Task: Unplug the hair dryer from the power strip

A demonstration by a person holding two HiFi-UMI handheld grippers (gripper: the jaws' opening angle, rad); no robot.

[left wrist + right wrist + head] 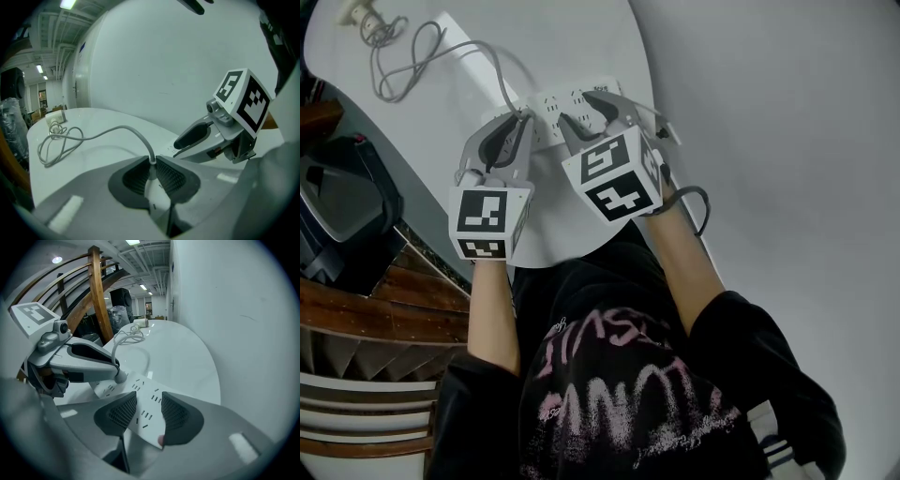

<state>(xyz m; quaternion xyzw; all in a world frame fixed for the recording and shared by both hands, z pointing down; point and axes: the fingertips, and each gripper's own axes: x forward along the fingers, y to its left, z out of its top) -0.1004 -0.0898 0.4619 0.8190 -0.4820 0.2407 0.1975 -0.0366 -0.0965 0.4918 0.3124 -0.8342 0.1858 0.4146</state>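
Observation:
A white power strip (565, 101) lies on the white round table (581, 47). My right gripper (587, 110) is shut on the power strip (140, 404), with a pad on each long side near its end. My left gripper (522, 124) is shut on the white plug (154, 190) of the hair dryer's grey cord (112, 131). The plug (121, 376) sits against the strip's far end; its prongs are hidden. From there the cord (408, 61) loops back to the hair dryer (358, 11) at the table's far left edge.
A white wall (787, 141) stands close on the right of the table. On the left are a dark case (342, 202) and wooden railings (384, 309) below the table edge. The person's arms and dark sweater (628, 394) fill the lower frame.

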